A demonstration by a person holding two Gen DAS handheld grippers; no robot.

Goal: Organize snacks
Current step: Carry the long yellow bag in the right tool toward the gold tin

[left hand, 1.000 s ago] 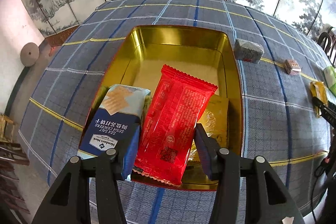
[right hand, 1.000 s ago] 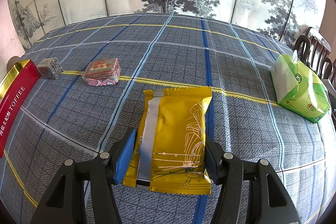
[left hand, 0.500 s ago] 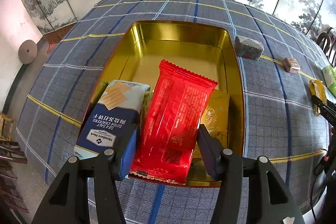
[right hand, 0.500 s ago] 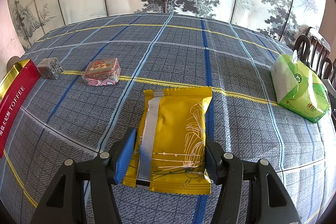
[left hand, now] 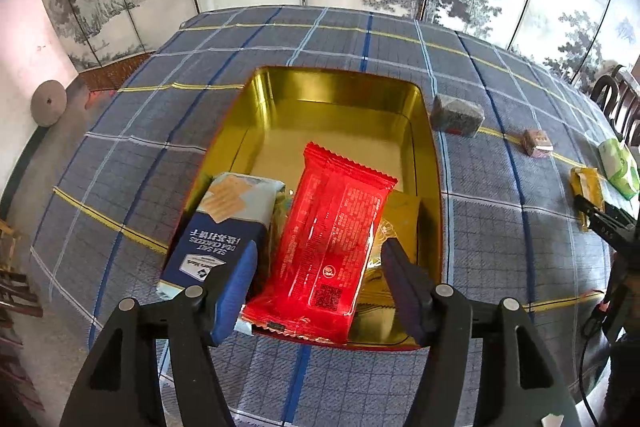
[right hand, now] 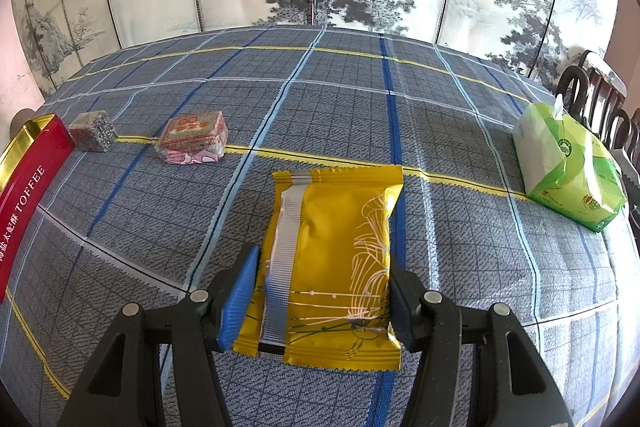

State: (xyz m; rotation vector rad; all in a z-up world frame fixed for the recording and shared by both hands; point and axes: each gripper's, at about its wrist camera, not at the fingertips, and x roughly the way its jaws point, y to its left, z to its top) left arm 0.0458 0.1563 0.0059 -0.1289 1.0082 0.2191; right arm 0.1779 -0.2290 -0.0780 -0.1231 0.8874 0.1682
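So the gold tin [left hand: 434, 163] is sitting on the bench [left hand: 140, 131], and it's already holding a blue cracker pack [left hand: 224, 227], the red packet [left hand: 332, 243] and a gold packet [left hand: 404, 215] tucked under it. The left tongs [left hand: 316, 287] have just been spreading and are standing clear of the red packet, which is lying glossy and flat over the tin's near rim. Over to the right, the right tongs [right hand: 322, 301] are pinching a yellow packet [right hand: 336, 251], shiny with a silver seam, resting on the cloth. Still waiting: a grey block [right hand: 93, 130], a red-topped block [right hand: 194, 139] and maybe the green tissue pack [right hand: 568, 167].
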